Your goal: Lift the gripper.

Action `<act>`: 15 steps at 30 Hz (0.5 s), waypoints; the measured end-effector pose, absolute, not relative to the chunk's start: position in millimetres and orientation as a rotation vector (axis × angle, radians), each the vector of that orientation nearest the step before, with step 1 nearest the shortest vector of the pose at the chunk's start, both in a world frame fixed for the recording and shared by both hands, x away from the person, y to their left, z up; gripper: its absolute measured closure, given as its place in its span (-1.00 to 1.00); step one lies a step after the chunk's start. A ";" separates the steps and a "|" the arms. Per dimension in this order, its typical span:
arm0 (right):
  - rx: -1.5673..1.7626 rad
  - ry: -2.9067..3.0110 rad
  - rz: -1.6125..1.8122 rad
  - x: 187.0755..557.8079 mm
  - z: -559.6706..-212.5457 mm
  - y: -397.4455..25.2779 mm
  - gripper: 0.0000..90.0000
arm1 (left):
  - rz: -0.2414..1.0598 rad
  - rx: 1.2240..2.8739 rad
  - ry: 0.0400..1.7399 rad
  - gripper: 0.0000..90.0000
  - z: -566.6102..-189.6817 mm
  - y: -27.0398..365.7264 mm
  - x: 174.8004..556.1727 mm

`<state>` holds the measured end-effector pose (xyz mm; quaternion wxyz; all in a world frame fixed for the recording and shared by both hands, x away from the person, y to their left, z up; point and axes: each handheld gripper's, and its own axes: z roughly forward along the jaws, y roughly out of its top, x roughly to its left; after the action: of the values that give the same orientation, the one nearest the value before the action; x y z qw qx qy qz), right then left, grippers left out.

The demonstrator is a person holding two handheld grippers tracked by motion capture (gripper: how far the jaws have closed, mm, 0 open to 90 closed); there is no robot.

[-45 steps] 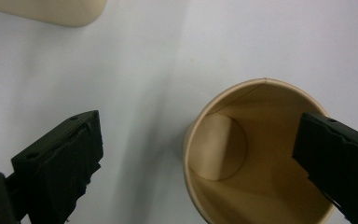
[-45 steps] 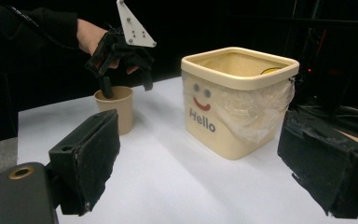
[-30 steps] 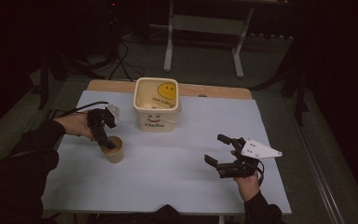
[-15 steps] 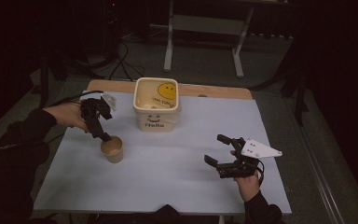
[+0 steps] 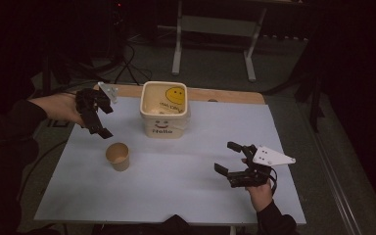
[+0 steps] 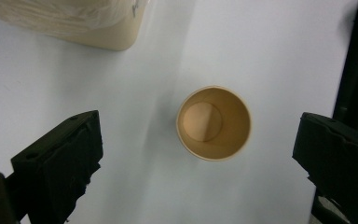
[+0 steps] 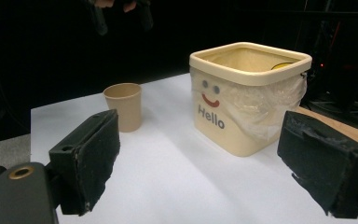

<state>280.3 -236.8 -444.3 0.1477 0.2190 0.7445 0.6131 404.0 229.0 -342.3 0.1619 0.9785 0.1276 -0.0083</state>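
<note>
Black and matte, my right gripper (image 5: 233,160) rests low at the near right of the white table (image 5: 186,196), its padded jaws spread wide with nothing between them. Looking along it, the cream bucket (image 7: 249,100) sits ahead to the right and the paper cup (image 7: 123,106) farther off to the left.

That cup (image 5: 118,156) stands upright on the white sheet, near the left side, well apart from the right gripper. My left gripper (image 5: 97,113) hangs in the air just beyond it, tilted downward, jaws released and wide. From its own camera the cup (image 6: 213,122) lies directly below, between the two jaws but touching neither. It is smooth tan paper, round, and its flat bottom shows bare.

Farthest back, the square bucket (image 5: 164,110) has rounded corners, a thick rim, a smiling face and the word "Hello" printed on its front. Crinkled clear film clings to its side; a yellow smiley shows inside.
</note>
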 end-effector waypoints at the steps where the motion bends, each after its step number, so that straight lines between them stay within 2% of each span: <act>1: 0.630 2.142 1.764 280.2 -444.3 -236.9 -0.72 | -0.032 2.794 0.362 -0.94 -340.0 228.6 403.5; 15: 0.633 2.143 1.769 280.7 -444.5 -237.6 -0.72 | -0.013 2.809 0.328 -0.94 -325.5 221.8 401.1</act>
<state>280.7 -237.6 -444.5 0.1453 0.2198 0.7440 0.6141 401.1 221.8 -325.5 0.1562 0.9811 0.1145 -0.0045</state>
